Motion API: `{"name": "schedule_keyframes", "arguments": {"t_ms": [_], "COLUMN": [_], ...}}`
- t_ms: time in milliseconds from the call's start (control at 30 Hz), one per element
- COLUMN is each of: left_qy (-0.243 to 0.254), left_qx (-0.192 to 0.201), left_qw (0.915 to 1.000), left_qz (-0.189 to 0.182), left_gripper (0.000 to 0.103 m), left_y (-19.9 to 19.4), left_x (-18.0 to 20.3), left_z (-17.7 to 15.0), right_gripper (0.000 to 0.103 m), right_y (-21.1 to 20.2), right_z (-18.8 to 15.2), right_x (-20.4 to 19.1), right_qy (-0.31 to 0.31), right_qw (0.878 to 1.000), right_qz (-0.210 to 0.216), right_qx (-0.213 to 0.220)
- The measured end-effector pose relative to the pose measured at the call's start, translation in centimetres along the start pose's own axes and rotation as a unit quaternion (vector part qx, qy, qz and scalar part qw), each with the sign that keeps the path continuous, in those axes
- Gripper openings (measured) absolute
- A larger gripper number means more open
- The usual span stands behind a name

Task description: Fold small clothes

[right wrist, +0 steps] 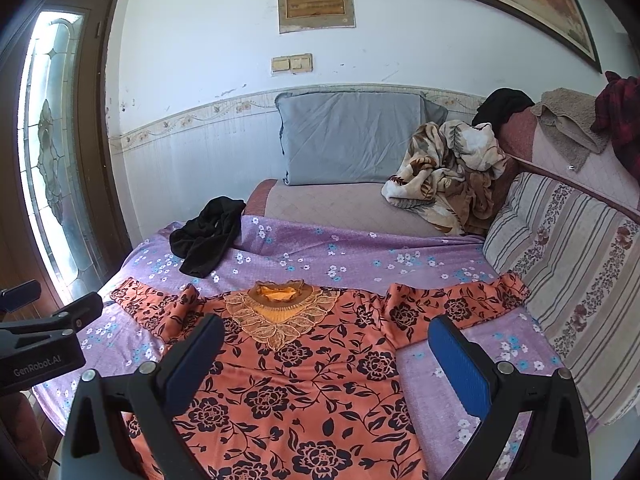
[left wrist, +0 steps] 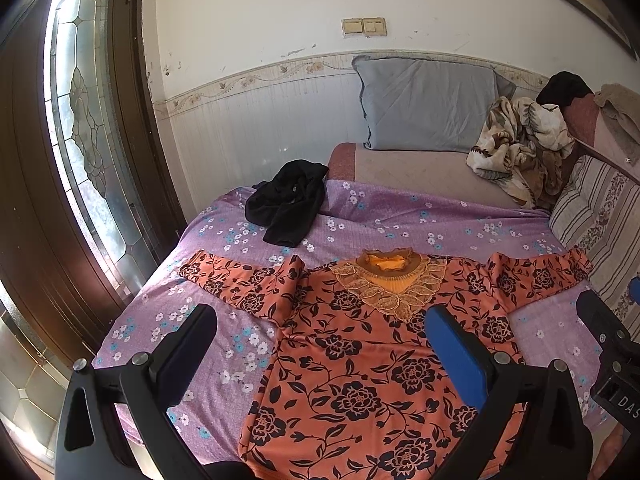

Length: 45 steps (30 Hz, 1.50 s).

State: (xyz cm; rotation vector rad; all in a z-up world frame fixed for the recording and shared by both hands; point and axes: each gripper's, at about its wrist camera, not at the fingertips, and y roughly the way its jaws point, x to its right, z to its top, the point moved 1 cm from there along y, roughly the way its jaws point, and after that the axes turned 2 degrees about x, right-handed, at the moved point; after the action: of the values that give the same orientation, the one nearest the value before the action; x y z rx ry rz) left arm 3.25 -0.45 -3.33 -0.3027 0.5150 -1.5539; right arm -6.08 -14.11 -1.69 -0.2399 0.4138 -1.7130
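Blouse [right wrist: 288,380] spread flat; only right view shows red plaid cloth [right wrist: 620,120].

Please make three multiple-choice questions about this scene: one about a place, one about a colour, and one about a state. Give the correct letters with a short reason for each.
1. Where does the black garment lie?
A. On the purple sheet, beyond the orange shirt
B. On the grey pillow
C. Under the orange shirt

2. What colour is the flower print on the orange shirt?
A. White
B. Black
C. Green

3. How is the orange shirt lying?
A. Rolled into a ball
B. Folded in half
C. Spread flat, both sleeves out

Answers:
1 A, it sits bunched on the sheet past the shirt's collar.
2 B, dark roses and leaves cover the fabric.
3 C, both sleeves reach sideways, and the left claw and right claw stand open, holding nothing.
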Motion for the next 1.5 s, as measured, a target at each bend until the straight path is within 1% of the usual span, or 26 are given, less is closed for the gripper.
{"name": "schedule_keyframes", "arguments": {"t_ms": [1033, 1333, 1500], "left_qy": [0.002, 0.007, 0.015], "left_qx": [-0.006, -0.014, -0.024], "left_qw": [1.0, 0.9999, 0.9996], "left_qz": [0.001, 0.004, 0.008], "left_gripper": [0.103, 0.103, 0.103], "left_y": [0.4, 1.5, 2.8], "left_x": [0.0, 0.6, 1.5], "left_z": [0.0, 0.1, -0.1], "right_gripper": [0.103, 0.103, 0.103], "right_y": [0.5, 1.5, 2.8], "right_z": [0.0, -0.1, -0.4], "right_x": [-0.2, 0.4, 1.0], "right_qy": [-0.001, 0.007, 0.013], "right_qw": [1.0, 1.0, 1.0], "right_qz": [0.002, 0.001, 0.002], "right_qx": [-0.008, -0.016, -0.027]}}
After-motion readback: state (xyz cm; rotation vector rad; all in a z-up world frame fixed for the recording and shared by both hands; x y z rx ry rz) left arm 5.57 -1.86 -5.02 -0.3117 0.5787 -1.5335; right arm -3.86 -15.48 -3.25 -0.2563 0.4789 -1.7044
